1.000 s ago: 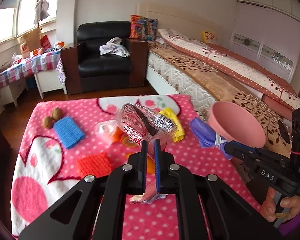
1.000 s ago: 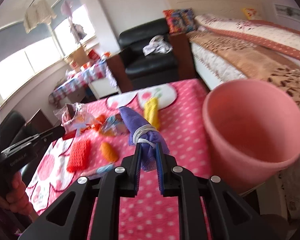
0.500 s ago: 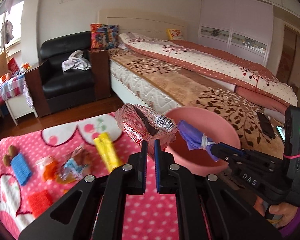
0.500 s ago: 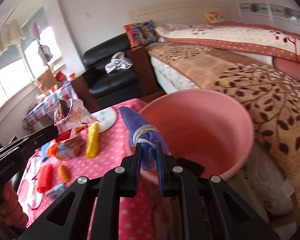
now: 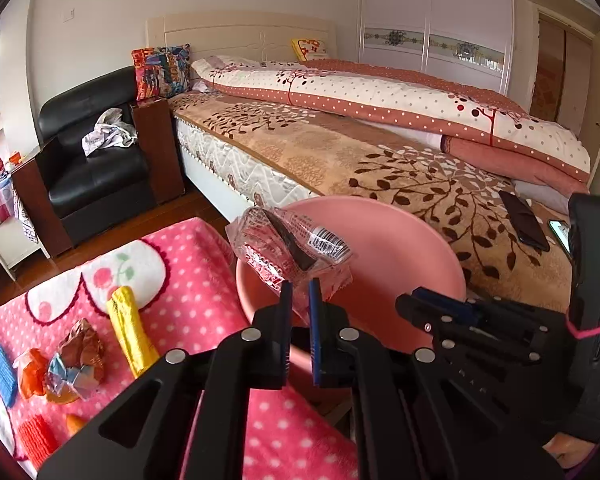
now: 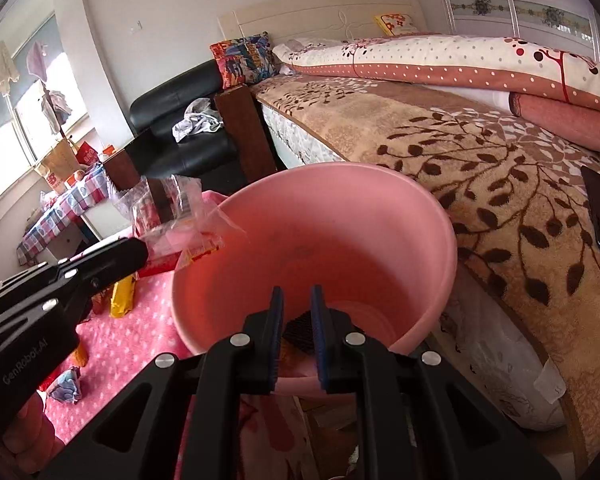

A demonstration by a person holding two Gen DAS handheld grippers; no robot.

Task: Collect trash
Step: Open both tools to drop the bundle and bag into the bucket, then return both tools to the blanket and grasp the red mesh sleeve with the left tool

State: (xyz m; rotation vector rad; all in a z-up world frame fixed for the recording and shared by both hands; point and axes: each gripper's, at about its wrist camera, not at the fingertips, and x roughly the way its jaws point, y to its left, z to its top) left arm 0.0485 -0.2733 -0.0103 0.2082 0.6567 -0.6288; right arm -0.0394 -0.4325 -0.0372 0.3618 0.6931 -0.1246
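Over bucket [image 6: 380,216]: left gripper [image 5: 298,294] jaws pinching wrapper [image 5: 288,248]; right gripper [image 6: 296,300] jaws narrowly apart, empty.

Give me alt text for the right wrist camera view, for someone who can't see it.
The right gripper hangs over a pink bucket, nothing visible between its jaws. At left, the left gripper holds a clear wrapper at the bucket's rim, above a pink dotted cloth. A bed lies behind.

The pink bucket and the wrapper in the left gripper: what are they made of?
Pink bucket: looks like smooth moulded plastic, with a soft even sheen. Wrapper in the left gripper: thin clear plastic film, crinkled, see-through, printed red with a barcode.
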